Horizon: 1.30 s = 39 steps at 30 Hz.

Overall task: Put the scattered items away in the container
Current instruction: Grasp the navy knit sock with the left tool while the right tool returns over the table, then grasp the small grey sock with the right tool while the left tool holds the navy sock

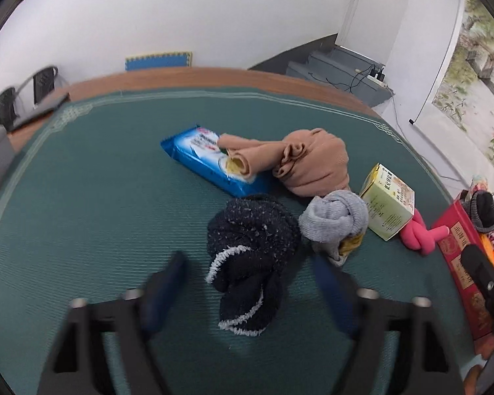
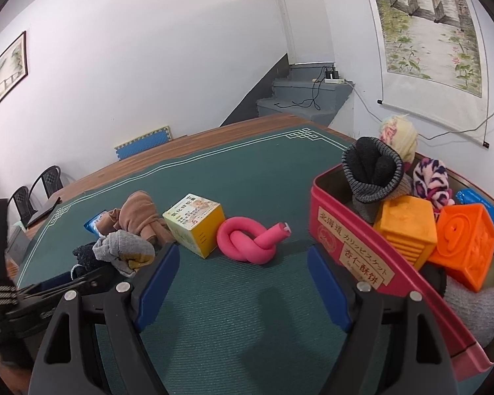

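We are bringing the left hand-held gripper [image 1: 247, 293], jaws apart and gripping nothing, around the navy sock [image 1: 250, 256] on the table [image 1: 82, 197]. Centring the pads on its bulk should avoid snagging the grey sock [image 1: 334, 220] touching it.

The right gripper [image 2: 242, 268] is hovering with jaws apart over the green mat [image 2: 233, 177]. A knotted pink tube [image 2: 247, 242] is lying between a yellow box [image 2: 194, 223] and the red container [image 2: 352, 253].

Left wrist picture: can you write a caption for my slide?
Left tongs open around a dark blue sock on the green mat, beside a grey sock and blue packet.
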Each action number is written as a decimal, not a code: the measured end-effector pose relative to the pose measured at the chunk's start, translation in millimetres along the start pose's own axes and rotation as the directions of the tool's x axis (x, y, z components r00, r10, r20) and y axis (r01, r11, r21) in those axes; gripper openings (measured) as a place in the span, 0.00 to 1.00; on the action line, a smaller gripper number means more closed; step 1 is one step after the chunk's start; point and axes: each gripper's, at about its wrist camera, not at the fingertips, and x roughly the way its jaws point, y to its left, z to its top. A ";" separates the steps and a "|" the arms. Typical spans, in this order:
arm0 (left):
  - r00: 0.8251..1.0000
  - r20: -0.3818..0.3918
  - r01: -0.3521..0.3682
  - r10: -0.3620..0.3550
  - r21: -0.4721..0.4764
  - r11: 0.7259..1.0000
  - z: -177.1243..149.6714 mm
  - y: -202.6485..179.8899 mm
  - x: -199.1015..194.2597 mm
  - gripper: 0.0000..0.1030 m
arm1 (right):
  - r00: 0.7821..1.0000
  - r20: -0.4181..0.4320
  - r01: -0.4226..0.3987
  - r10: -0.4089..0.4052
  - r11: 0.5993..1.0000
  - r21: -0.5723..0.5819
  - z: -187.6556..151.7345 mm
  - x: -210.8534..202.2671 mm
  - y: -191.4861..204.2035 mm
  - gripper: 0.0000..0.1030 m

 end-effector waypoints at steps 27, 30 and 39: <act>0.967 0.237 -0.062 0.090 -0.124 0.990 -98.1 46.7 -165.6 0.43 | 0.988 -0.104 -0.133 0.113 0.970 -0.205 0.5 1.0 60.5 0.80; 0.965 0.239 -0.070 0.103 -0.144 0.987 -99.9 49.1 -165.9 0.43 | 0.970 -0.149 -0.224 0.194 0.949 -0.223 11.7 8.4 86.6 0.80; 0.965 0.213 -0.110 0.154 -0.208 0.972 -102.2 62.3 -160.9 0.44 | 0.947 -0.241 -0.257 0.210 0.949 -0.181 25.1 68.8 116.6 0.80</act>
